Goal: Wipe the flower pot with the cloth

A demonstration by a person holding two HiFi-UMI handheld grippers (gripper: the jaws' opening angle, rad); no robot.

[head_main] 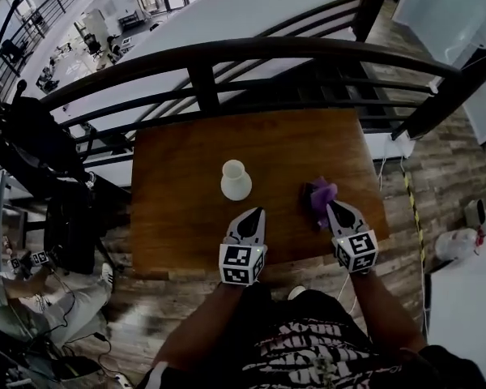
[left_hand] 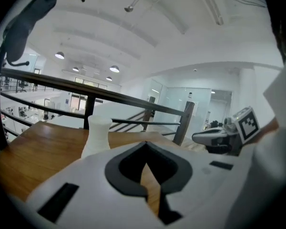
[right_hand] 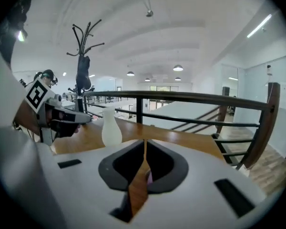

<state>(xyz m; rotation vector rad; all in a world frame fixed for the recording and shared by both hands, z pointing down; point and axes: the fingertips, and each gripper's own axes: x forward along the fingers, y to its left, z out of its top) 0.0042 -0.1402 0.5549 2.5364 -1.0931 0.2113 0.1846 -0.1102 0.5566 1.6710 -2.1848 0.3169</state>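
White pot (head_main: 236,180), narrow-necked, stands upright near centre of table (head_main: 170,168). Purple cloth (head_main: 320,194), bunched, sits pinched in right gripper (head_main: 330,207), right of pot, apart.

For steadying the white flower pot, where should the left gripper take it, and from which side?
Probably the narrow neck of the flower pot, under its rim, approached level from the near side by the left gripper: it stands upright, its belly is wider, and the cloth is to its right.
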